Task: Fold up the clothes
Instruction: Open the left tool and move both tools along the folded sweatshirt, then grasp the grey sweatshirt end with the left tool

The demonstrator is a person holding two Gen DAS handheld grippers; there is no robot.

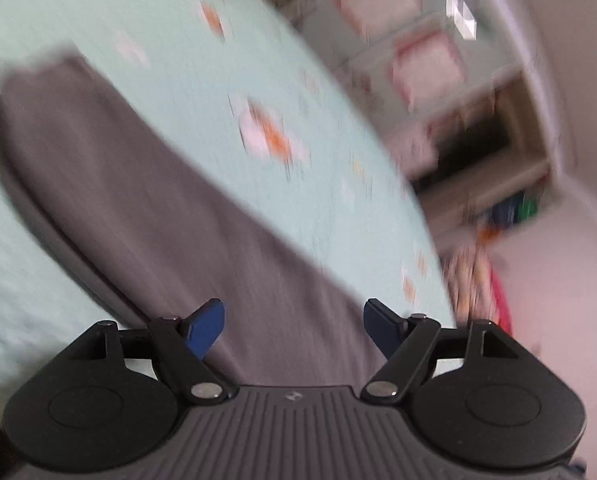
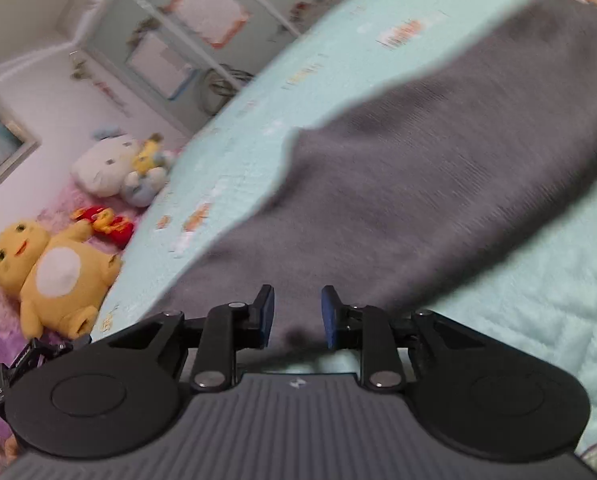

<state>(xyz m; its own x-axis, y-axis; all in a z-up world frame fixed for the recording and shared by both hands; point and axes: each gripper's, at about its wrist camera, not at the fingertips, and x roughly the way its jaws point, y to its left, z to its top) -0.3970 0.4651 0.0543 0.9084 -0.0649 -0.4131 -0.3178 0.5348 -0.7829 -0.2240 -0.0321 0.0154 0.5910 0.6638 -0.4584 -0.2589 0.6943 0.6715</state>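
Observation:
A grey knit garment lies spread in a long strip on the mint bedspread. My left gripper hovers over its near end, blue pads wide apart with nothing between them, so it is open. In the right wrist view the same grey garment runs from the upper right down to my right gripper. Its near edge sits between the narrowly set blue pads, and the gripper is shut on that edge. Both views are blurred.
Plush toys sit beside the bed on the left: a yellow one and a white one. White shelving with pink boxes stands past the bed's far edge. The mint bedspread lies bare on the right.

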